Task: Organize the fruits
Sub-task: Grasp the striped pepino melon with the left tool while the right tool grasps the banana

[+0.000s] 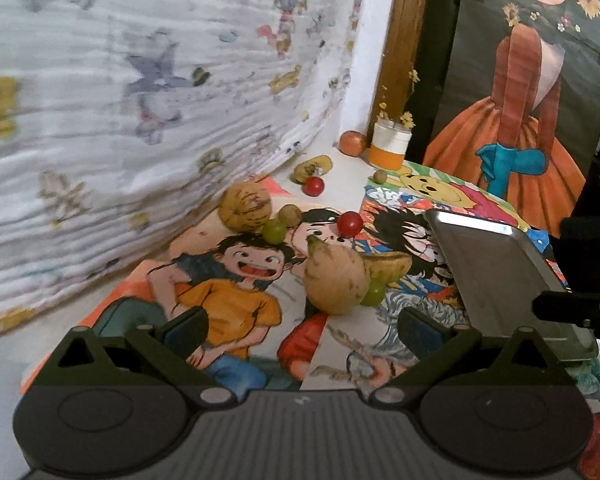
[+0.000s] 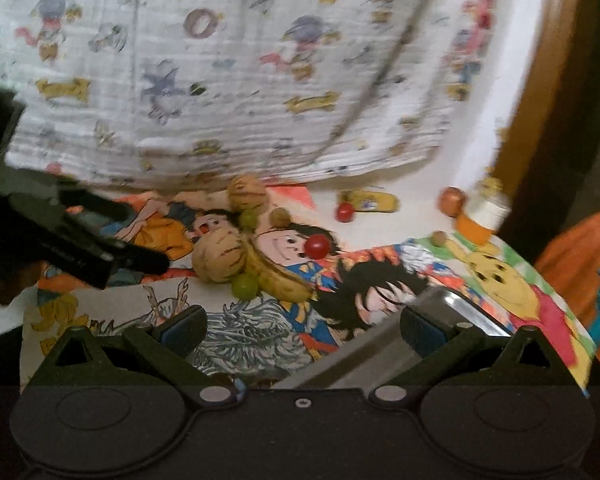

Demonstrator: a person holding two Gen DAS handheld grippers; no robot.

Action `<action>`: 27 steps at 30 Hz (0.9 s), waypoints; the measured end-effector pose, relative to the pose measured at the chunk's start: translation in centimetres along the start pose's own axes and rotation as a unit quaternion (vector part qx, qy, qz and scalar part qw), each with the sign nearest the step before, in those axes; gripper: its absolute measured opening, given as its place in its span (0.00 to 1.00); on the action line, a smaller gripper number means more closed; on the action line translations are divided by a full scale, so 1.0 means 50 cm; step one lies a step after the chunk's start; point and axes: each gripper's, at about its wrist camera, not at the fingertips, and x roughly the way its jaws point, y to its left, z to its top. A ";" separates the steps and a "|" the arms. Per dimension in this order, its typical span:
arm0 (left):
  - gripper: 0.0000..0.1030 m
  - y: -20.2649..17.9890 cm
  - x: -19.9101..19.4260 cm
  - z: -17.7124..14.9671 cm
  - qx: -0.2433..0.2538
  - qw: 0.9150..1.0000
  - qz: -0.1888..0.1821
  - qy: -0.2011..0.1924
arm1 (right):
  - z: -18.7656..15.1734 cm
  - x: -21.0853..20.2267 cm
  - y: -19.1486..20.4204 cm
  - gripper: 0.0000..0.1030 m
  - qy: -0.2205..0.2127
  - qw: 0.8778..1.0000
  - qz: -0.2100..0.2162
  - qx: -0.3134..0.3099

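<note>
Fruits lie scattered on cartoon posters. A tan melon [image 1: 335,280] lies just ahead of my open, empty left gripper [image 1: 300,328], with a banana [image 1: 388,264] and a green grape [image 1: 373,293] beside it. A second melon [image 1: 245,205], another green grape [image 1: 274,230], a small brown fruit [image 1: 289,214] and a red cherry tomato [image 1: 349,223] lie farther back. A metal tray [image 1: 496,272] sits to the right. My right gripper [image 2: 303,330] is open and empty, over the tray's edge [image 2: 456,304]. The near melon [image 2: 218,258], banana [image 2: 278,276] and tomato [image 2: 317,246] lie ahead of it.
Farther back lie a second red tomato [image 1: 313,186], a yellow fruit [image 1: 313,167], an apple [image 1: 353,143], a small brown fruit [image 1: 379,176] and a white-and-orange jar of flowers [image 1: 390,145]. A patterned cloth [image 1: 140,100] hangs on the left. The left gripper shows in the right wrist view [image 2: 112,256].
</note>
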 end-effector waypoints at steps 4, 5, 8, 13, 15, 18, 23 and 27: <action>1.00 0.002 0.039 0.024 -0.004 1.000 -0.016 0.013 | 0.019 0.065 -0.016 0.99 0.020 0.997 0.036 -0.071; 1.00 0.002 0.051 0.030 -0.006 1.000 -0.021 0.017 | 0.021 0.079 -0.017 0.99 0.022 0.995 0.039 -0.089; 1.00 0.007 0.086 0.041 -0.017 0.999 -0.035 0.031 | 0.025 0.126 -0.024 0.93 0.032 0.991 0.045 -0.125; 0.99 0.028 0.134 0.048 -0.070 0.995 -0.051 0.048 | 0.028 0.187 -0.041 0.82 0.042 0.987 0.067 -0.141; 0.97 0.034 0.149 0.049 -0.082 0.993 -0.058 0.054 | 0.029 0.202 -0.045 0.78 0.045 0.986 0.079 -0.143; 0.92 0.038 0.165 0.049 -0.086 0.992 -0.066 0.059 | 0.028 0.221 -0.047 0.71 0.050 0.983 0.096 -0.148; 0.84 0.037 0.177 0.050 -0.089 0.991 -0.081 0.062 | 0.027 0.243 -0.048 0.63 0.052 0.979 0.126 -0.153; 0.75 0.035 0.183 0.053 -0.095 0.990 -0.088 0.065 | 0.033 0.259 -0.046 0.52 0.051 0.976 0.141 -0.157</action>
